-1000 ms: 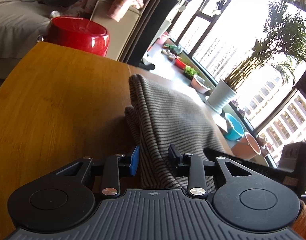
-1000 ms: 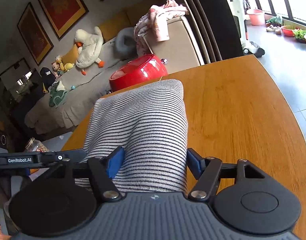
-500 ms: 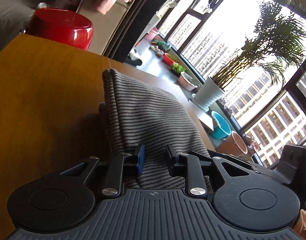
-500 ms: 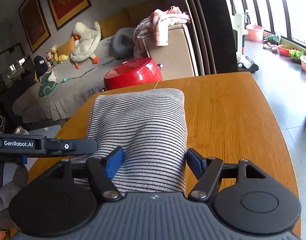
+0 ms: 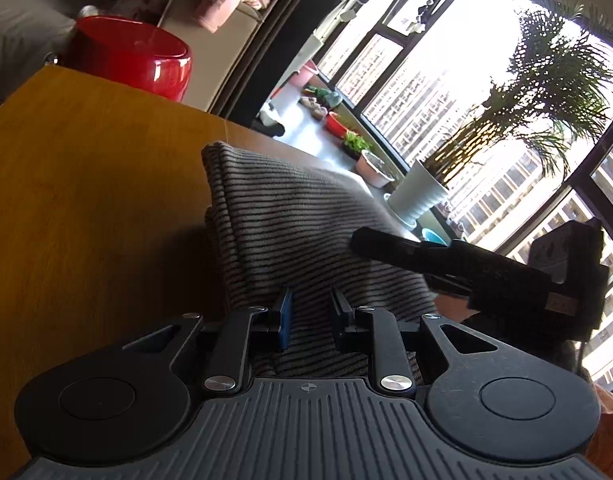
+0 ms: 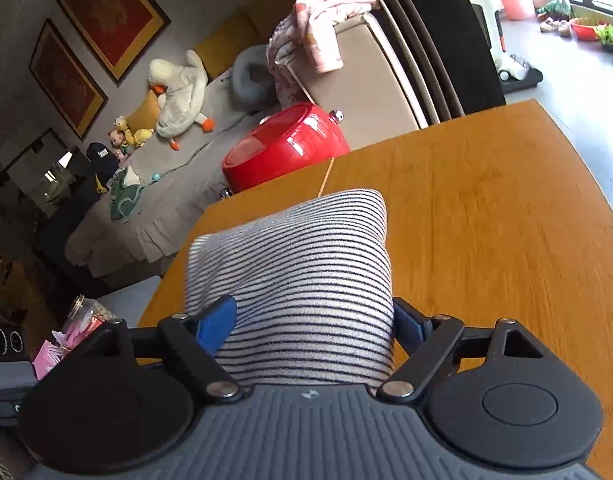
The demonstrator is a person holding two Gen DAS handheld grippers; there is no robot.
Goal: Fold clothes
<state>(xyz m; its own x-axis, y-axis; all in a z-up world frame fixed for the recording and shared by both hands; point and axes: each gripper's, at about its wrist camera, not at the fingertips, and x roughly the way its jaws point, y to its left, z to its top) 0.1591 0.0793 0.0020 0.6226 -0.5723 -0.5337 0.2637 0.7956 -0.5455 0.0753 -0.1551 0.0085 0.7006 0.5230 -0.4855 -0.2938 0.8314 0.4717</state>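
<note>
The soft knitted garment with thin dark and white stripes lies as a folded bundle on the orange-brown wooden table, its far end rounded and thick. It looks light and limp, so it will probably sag where it is not supported; the knit seems not slippery. I think the best hold is at the near edge, through all layers together, because a single layer could slip out of the fold.

The right gripper has its blue-padded fingers spread wide, one on each side of the bundle's near end; whether they press it I cannot tell. The left gripper stands with a narrow gap between its fingers and the striped cloth runs through this gap; whether it is really pinched I cannot tell.

Beyond the table's far edge stands a glossy red round container, then a beige sofa with pink clothes on it. The table around the garment carries nothing that blocks. In the left wrist view the black body of the right gripper crosses over the cloth, so the two tools are near each other and could collide.
</note>
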